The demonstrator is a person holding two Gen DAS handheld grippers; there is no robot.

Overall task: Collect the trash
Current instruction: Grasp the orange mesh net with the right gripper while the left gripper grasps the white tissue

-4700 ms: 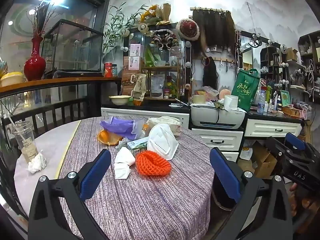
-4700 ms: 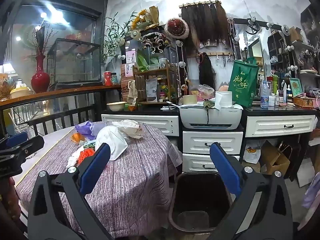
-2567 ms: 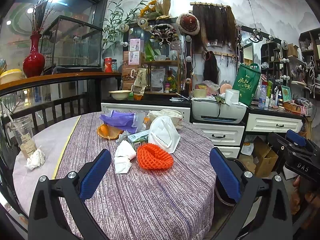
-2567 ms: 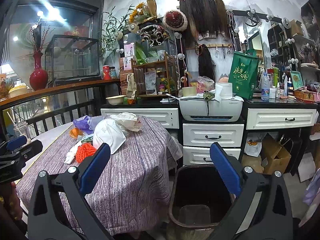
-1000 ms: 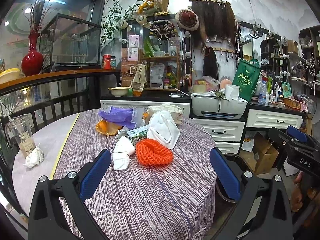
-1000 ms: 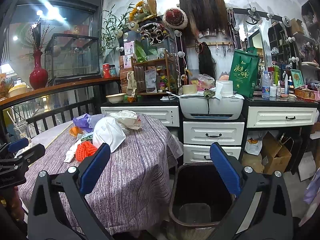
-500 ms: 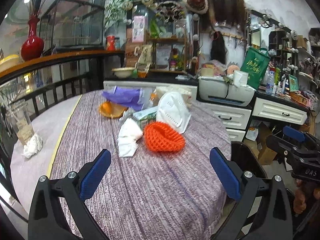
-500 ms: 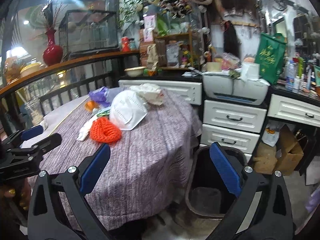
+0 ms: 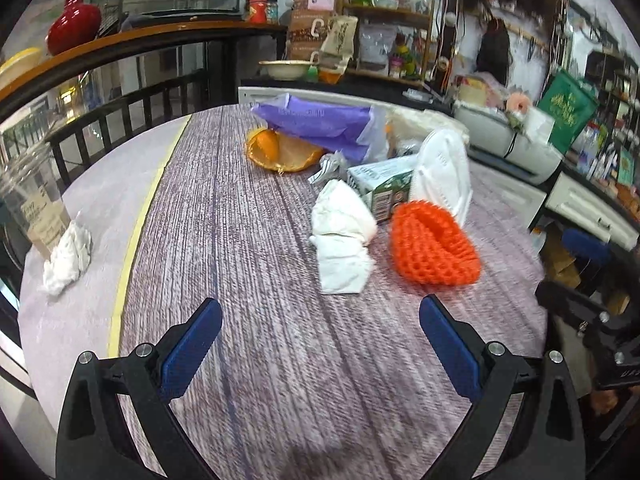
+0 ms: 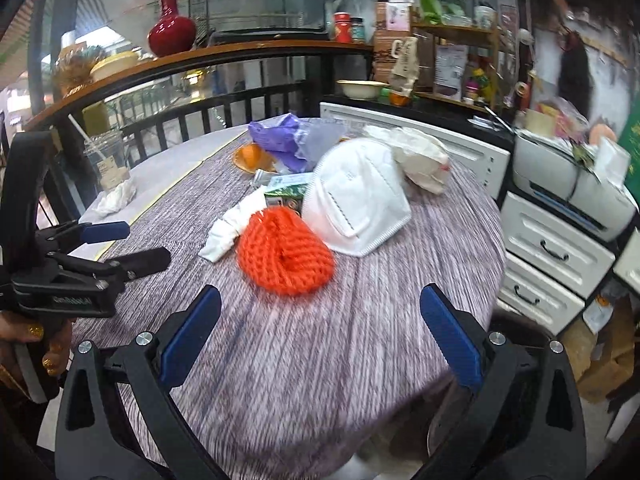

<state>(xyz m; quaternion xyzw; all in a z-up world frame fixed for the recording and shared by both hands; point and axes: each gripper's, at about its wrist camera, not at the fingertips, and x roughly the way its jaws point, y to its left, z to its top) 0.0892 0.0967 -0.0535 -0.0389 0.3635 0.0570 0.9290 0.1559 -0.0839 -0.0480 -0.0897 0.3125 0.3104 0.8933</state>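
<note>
Because the orange net (image 10: 285, 254) lies nearest the right gripper (image 10: 320, 332), at the front of the litter on the round table (image 10: 320, 380), it looks the likeliest first pick. It seems light, soft and springy, so it should squash under the pads; a pinch across its raised middle would probably hold better than one at a thin rim. Just beside it, the crumpled napkin (image 9: 342, 240) and the white mask (image 10: 356, 206) are likewise light and limp, and the mask overlaps a small green carton (image 9: 380, 186), which is stiffer. Behind them sit a purple bag (image 9: 320, 126) and an orange peel (image 9: 276, 150).

Both grippers are spread wide and carry nothing; the left gripper (image 9: 320, 344) hovers over bare cloth short of the napkin. Open tabletop lies between claws and litter. At the table's right edge, low down, the dark bin (image 10: 516, 328) is partly hidden.
</note>
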